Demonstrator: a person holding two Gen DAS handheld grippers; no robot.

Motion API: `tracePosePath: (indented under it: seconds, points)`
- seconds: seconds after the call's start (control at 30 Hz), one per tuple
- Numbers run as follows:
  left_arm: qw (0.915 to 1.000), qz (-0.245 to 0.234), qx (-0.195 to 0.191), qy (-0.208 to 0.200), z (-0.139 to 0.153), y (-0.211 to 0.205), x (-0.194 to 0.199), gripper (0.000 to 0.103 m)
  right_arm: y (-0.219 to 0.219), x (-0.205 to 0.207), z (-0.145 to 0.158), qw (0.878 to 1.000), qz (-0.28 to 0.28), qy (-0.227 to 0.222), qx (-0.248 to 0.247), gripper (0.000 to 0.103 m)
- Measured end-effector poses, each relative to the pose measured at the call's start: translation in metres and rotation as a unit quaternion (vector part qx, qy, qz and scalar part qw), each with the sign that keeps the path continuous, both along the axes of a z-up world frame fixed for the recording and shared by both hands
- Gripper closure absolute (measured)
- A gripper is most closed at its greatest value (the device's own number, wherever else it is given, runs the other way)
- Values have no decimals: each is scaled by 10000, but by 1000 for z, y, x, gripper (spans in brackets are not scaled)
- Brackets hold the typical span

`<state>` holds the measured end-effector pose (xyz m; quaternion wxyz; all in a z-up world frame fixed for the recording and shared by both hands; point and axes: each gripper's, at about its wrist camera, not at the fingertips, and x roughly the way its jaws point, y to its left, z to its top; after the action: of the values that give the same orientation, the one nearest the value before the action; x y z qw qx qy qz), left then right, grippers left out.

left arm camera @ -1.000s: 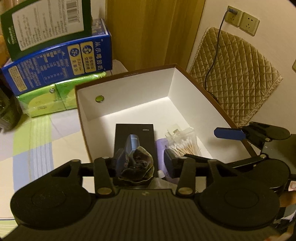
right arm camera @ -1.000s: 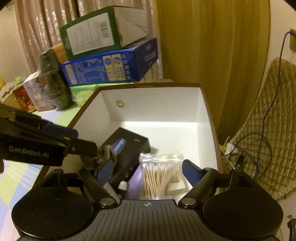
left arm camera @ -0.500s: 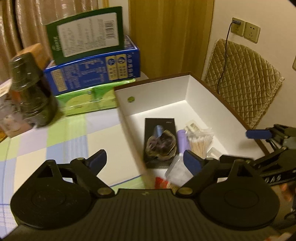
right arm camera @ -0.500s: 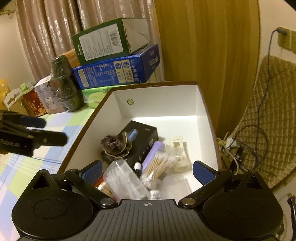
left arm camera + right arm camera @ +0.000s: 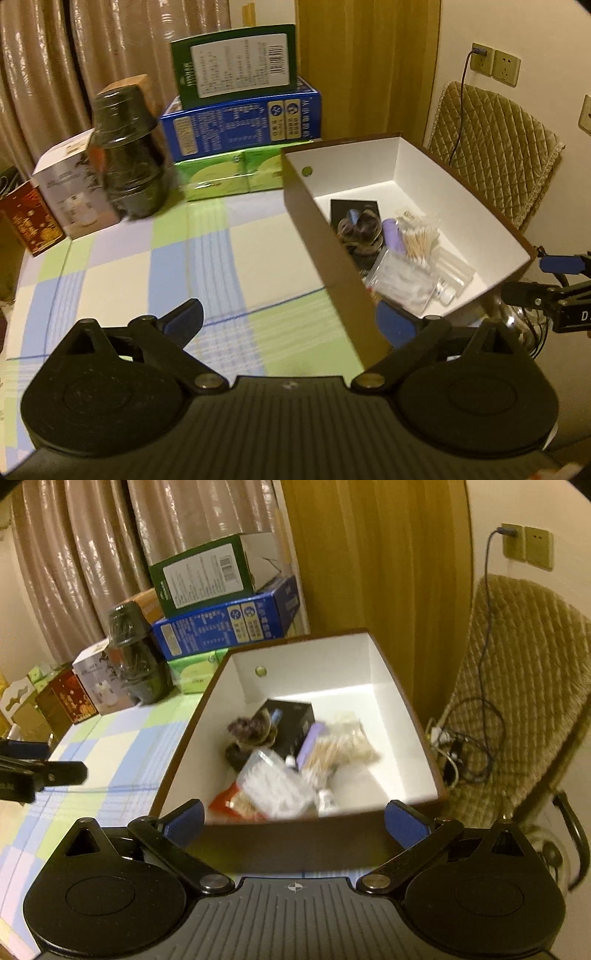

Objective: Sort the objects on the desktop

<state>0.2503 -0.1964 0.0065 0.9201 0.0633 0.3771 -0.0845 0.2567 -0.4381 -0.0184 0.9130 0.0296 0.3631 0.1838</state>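
Right wrist shows red packet (image 5: 229,800); left wrist box wall (image 5: 332,258) hides it.

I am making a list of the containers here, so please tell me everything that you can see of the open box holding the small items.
The open box is lidless cardboard, brown outside and white inside, with a round metal stud on its far wall. It stands upright on the checked tablecloth, its far corner close to the green packs. Inside lie a black carton, a dark scrunchie, a lilac tube, bagged cotton swabs and clear packets. Neither tool touches it.
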Motion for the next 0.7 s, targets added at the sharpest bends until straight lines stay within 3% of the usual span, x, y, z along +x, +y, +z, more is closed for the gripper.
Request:
tracePosePath:
  seconds: [0.7]
  points:
    - [9997, -185, -110, -125, 12, 70, -114, 1, 74, -129, 7, 9997, -196, 96, -99, 2]
